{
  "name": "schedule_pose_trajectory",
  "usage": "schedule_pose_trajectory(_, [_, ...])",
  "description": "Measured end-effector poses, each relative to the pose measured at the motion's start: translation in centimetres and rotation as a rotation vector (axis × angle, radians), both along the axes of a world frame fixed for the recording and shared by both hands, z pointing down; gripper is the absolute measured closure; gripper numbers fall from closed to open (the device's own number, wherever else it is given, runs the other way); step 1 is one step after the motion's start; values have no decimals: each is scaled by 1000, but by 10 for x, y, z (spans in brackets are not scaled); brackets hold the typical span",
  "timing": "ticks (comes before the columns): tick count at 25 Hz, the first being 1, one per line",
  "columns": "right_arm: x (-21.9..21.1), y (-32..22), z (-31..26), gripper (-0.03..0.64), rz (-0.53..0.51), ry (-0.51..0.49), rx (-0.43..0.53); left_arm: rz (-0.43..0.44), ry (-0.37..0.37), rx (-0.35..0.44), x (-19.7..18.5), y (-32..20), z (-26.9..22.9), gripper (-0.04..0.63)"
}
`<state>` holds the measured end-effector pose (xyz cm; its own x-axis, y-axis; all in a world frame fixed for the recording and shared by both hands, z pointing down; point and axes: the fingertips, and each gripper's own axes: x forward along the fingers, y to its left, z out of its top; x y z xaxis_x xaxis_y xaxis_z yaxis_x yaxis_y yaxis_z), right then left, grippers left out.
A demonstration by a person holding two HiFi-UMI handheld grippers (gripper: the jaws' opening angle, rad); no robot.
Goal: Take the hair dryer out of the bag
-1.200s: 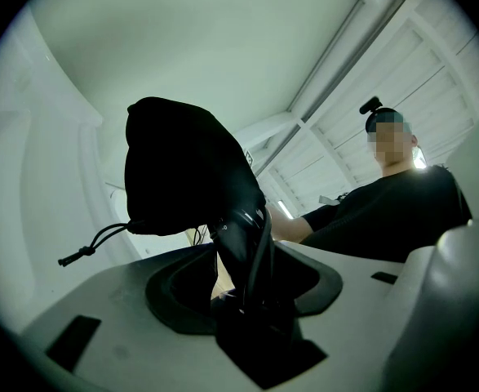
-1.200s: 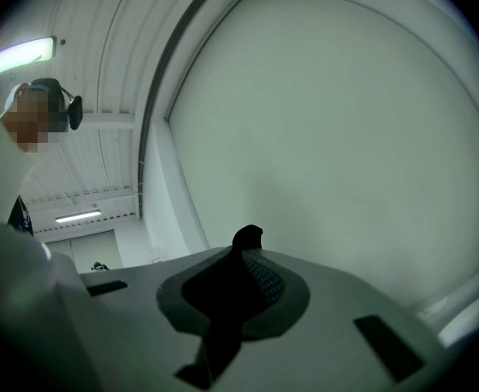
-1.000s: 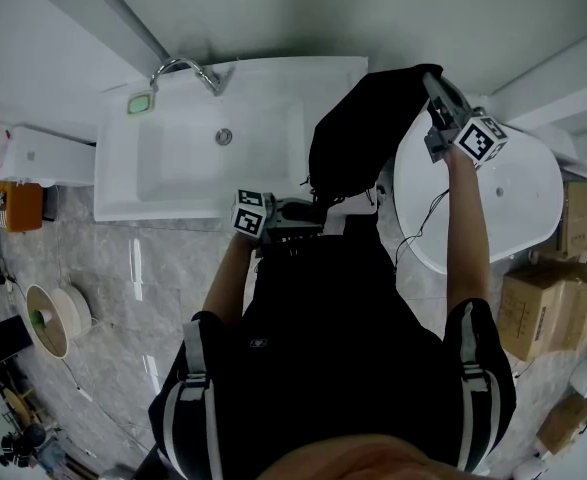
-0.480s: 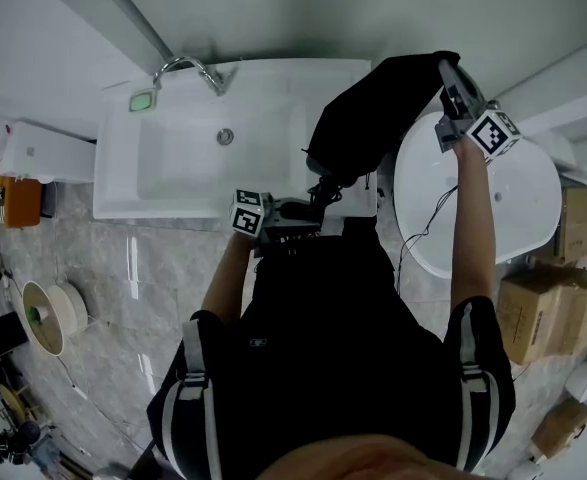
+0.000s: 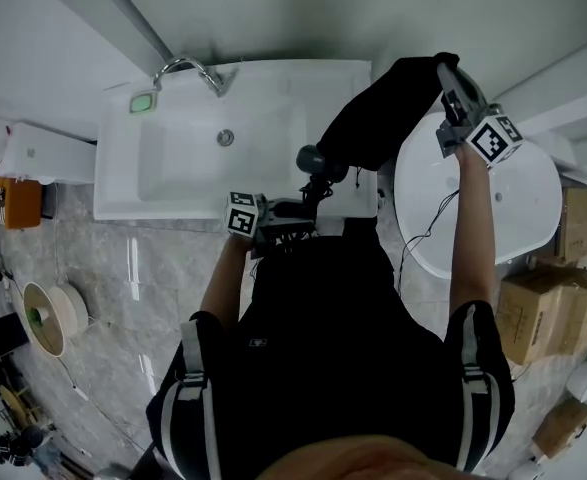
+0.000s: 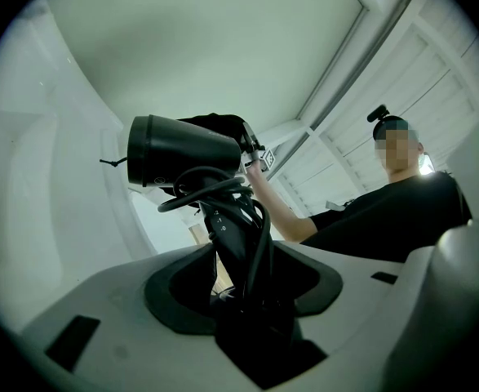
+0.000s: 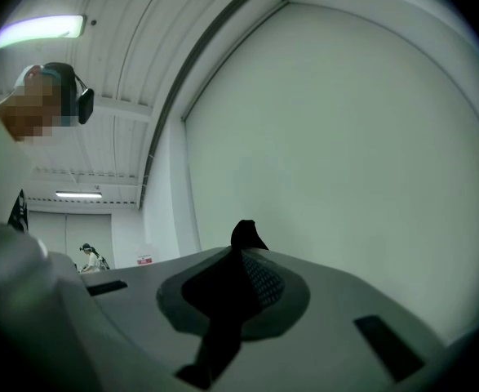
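White sink (image 5: 188, 183) fills the area ahead, with a round white tub (image 5: 513, 208) to its right. The right gripper (image 5: 445, 76) is clamped fully onto a fold of the black bag (image 5: 383, 118) and holds it high, so the bag's mouth hangs down over the sink's front right corner. The left gripper (image 5: 298, 210), jaws partly spread, grips the hair dryer (image 5: 311, 158) by its handle, with the cord looped alongside. The dryer's barrel shows just outside the bag mouth, so extraction appears nearly complete.
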<state>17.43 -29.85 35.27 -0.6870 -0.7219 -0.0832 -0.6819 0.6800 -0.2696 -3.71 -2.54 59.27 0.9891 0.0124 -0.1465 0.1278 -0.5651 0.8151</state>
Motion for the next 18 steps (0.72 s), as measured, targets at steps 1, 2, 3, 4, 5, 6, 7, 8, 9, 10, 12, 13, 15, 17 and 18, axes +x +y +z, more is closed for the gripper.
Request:
schedule_pose_trajectory(1, [1,0,-3,549,6,-6,9,-7,-3,-2,-2,-2,1,402])
schedule_pose_trajectory(2, [2,0,-7,549,11,-20,19,-15,-8,-2,-3,-3,3,402])
schedule_pose_trajectory(3, [4,1,-11,549,13,-36,28,-20,-13,-4,-5,-4,4,402])
schedule_pose_trajectory(4, [5,3,-15,549,12,-47,34,-25,-18,-5,-7,-4,6,402])
schedule_pose_trajectory(5, [5,5,-16,549,8,-49,35,-28,-23,-6,-9,-5,7,402])
schedule_pose_trajectory(6, [3,7,-15,549,-1,-46,29,-33,-27,-7,-11,-6,8,402])
schedule_pose_trajectory(7, [-2,11,-10,549,-18,-41,16,-39,-30,-8,-12,-7,9,402])
schedule_pose_trajectory(8, [-9,16,-1,549,-43,-31,-2,-46,-31,-7,-13,-8,9,402])
schedule_pose_trajectory(9, [-19,22,11,549,-72,-10,-23,-54,-30,-7,-14,-10,9,402])
schedule_pose_trajectory(10, [-30,29,26,549,-99,23,-44,-62,-30,-6,-15,-12,9,402])
schedule_pose_trajectory(12, [-53,46,63,549,-145,109,-90,-79,-27,-2,-17,-17,7,402])
schedule_pose_trajectory(13, [-64,55,83,549,-162,151,-115,-89,-24,1,-18,-21,5,402])
schedule_pose_trajectory(15, [-83,75,122,549,-190,219,-163,-109,-16,5,-19,-27,2,402])
schedule_pose_trajectory(17, [-99,95,154,549,-214,249,-207,-132,-11,10,-20,-34,0,402])
schedule_pose_trajectory(18, [-106,105,167,549,-228,252,-229,-142,-10,12,-21,-38,-2,402])
